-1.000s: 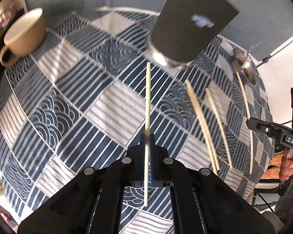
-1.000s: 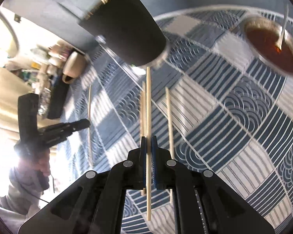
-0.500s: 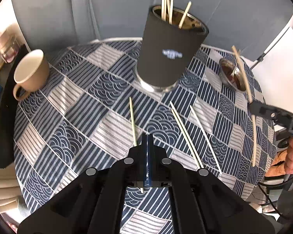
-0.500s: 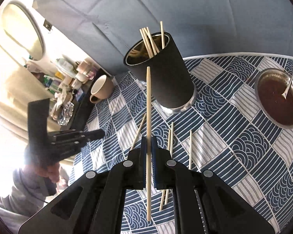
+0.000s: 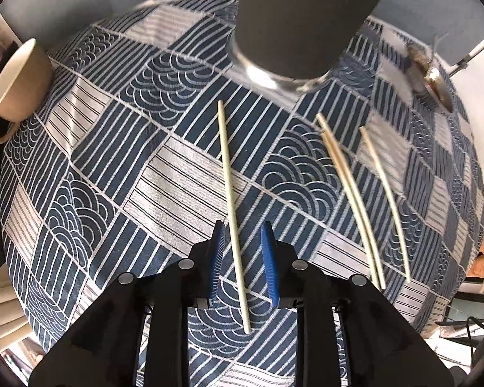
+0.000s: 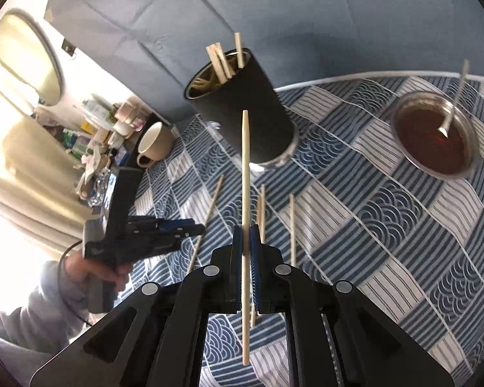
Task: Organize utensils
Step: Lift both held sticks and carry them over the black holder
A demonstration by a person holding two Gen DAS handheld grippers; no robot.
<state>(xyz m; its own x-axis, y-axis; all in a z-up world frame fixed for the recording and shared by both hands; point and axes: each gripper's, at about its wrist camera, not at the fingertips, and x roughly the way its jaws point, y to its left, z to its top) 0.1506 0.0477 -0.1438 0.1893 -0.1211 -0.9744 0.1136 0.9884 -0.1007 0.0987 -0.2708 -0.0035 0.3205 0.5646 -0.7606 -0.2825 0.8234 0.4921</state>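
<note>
A black utensil holder [image 6: 242, 109] stands on the patterned tablecloth and holds several chopsticks; it also shows in the left wrist view [image 5: 300, 19]. My left gripper [image 5: 242, 251] is open low over the cloth, its blue pads astride a loose chopstick [image 5: 230, 187] lying there. Three more chopsticks [image 5: 348, 187] lie to its right. My right gripper [image 6: 246, 245] is shut on a chopstick [image 6: 245, 193] and holds it in the air, pointing toward the holder. The left gripper [image 6: 190, 227] shows in the right wrist view beside the loose chopstick [image 6: 209, 213].
A beige mug [image 5: 16, 87] sits at the table's left edge. A metal bowl of dark sauce with a spoon [image 6: 432, 135] sits to the right of the holder. A grey backdrop stands behind the round table. Cluttered shelves are at far left.
My left gripper has come down over the lying chopstick and opened from shut. My right gripper has lifted its chopstick up off the table area.
</note>
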